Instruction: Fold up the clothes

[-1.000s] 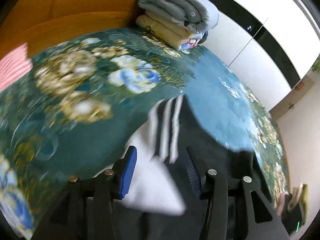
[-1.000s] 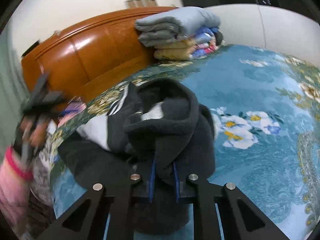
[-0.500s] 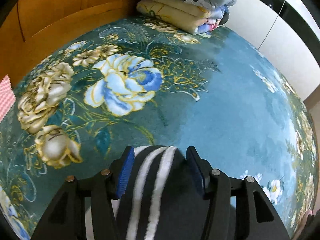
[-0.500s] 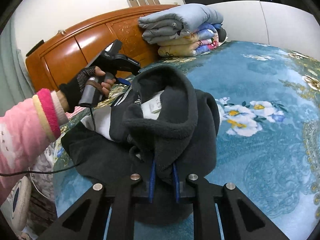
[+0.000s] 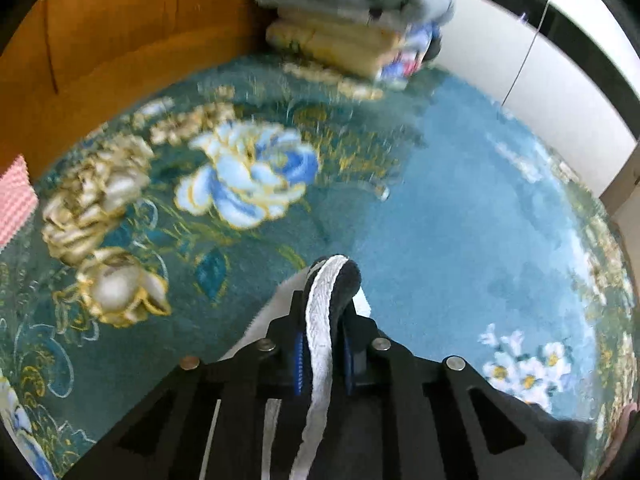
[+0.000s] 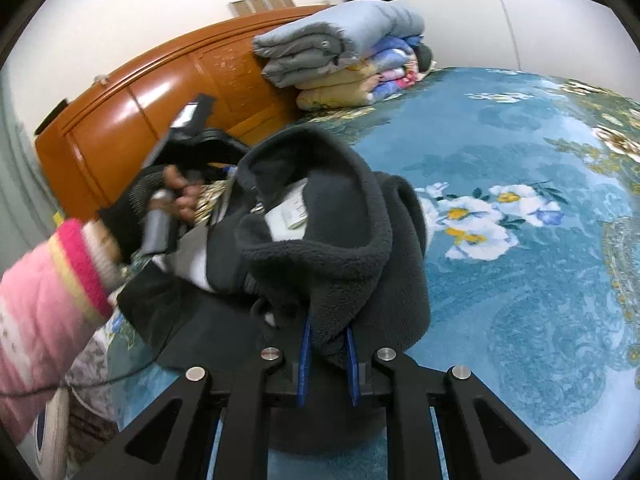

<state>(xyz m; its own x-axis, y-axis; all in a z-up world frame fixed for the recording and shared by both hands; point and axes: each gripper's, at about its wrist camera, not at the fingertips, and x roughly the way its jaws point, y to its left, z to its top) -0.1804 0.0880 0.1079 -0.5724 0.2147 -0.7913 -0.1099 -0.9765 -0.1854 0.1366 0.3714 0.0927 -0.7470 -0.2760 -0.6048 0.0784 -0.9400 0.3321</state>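
Note:
A dark grey fleece jacket point(image 6: 340, 248) with white lining and white stripes lies bunched on the teal flowered bedspread point(image 6: 520, 280). My right gripper point(image 6: 326, 360) is shut on a fold of the jacket's fleece collar. My left gripper point(image 5: 323, 344) is shut on the jacket's white-striped dark edge point(image 5: 324, 308), held above the bedspread point(image 5: 440, 200). In the right wrist view the left gripper point(image 6: 188, 128) shows in a gloved hand at the jacket's far left side.
A stack of folded quilts point(image 6: 344, 48) lies by the orange wooden headboard point(image 6: 140, 100) and also shows in the left wrist view point(image 5: 348, 20). White wall panels point(image 5: 540, 64) stand beyond the bed. A pink cloth point(image 5: 16, 196) lies at the left edge.
My left gripper has closed from open onto the striped edge of the jacket and lifted it. My right gripper stays shut on the collar.

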